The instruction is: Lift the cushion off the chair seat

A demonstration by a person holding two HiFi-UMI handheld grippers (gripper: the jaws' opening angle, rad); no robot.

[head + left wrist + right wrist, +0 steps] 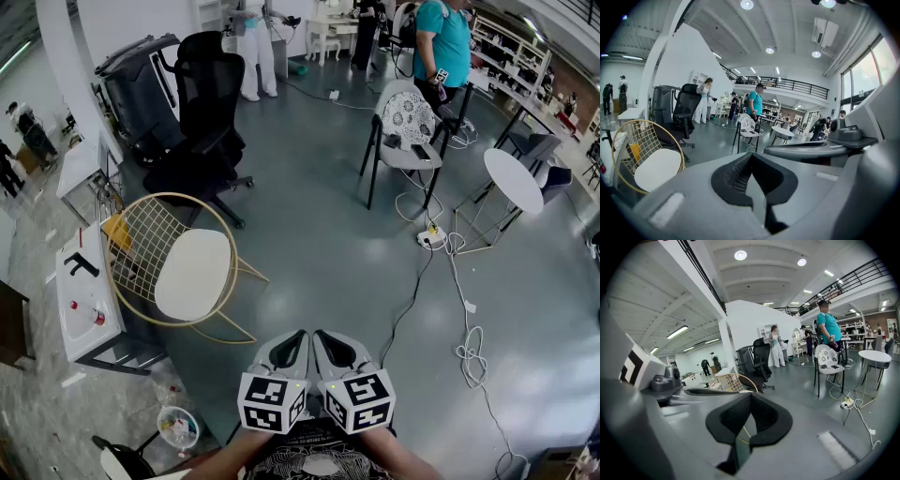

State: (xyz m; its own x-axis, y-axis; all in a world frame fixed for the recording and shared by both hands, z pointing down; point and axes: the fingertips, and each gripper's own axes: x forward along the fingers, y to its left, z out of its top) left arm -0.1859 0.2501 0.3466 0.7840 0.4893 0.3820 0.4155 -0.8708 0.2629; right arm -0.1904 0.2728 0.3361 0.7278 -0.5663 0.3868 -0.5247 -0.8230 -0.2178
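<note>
Approaching is the step in hand: at left, just beside the white cabinet (84, 300), the gold wire chair (148, 242) carries the white cushion (192, 274) flat on its seat, untouched and well apart from your tools. At centre, your left gripper (300, 336) and right gripper (320, 336) sit side by side, jaws pressed together and empty, so the next move probably calls for opening them and reaching left to the cushion's near edge. Bare floor lies between, and the cables (469, 347) trail at right, off that path.
</note>
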